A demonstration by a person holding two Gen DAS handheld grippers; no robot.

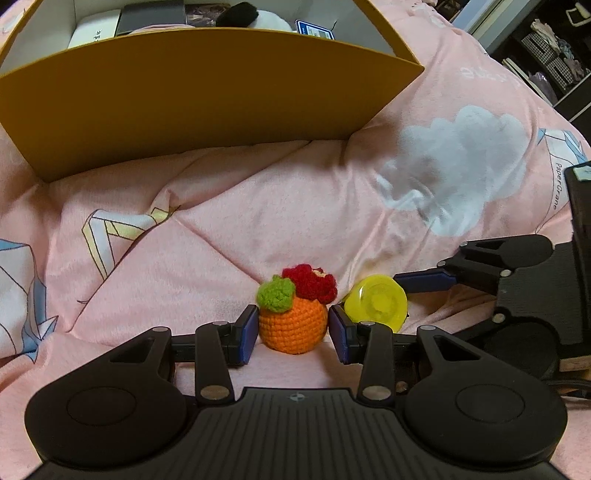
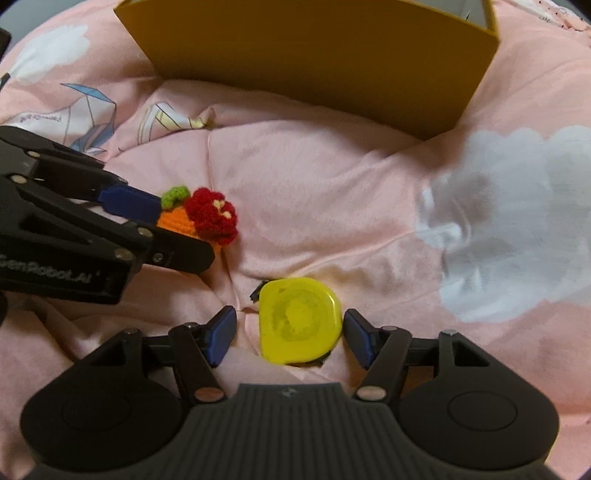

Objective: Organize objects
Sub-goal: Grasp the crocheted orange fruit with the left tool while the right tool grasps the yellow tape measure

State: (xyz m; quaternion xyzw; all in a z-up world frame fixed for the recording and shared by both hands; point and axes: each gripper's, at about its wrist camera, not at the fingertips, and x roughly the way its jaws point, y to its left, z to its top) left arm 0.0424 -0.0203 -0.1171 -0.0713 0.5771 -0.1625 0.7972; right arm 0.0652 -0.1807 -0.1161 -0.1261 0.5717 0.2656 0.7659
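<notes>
A crochet toy [image 1: 293, 326] with an orange body, a green tuft and a red flower sits on the pink quilt [image 1: 314, 206]. My left gripper [image 1: 293, 332] is shut on its orange body, one blue pad pressed to each side; in the right wrist view the toy [image 2: 210, 218] pokes out of that gripper [image 2: 173, 229]. Just to its right lies a flat yellow rounded case [image 2: 299, 321] with black bits at its edge. My right gripper [image 2: 288, 332] straddles the case, open, with a clear gap at the left pad. The left wrist view shows the case [image 1: 376, 302] and one of the right gripper's blue pads [image 1: 424, 282].
A mustard cardboard box [image 1: 207, 99] stands open on the quilt behind the objects, its near wall facing me. Inside are a panda plush [image 1: 255, 16], a white carton [image 1: 92, 29] and a dark flat item. Dark shelves [image 1: 546, 55] lie beyond the bed at the right.
</notes>
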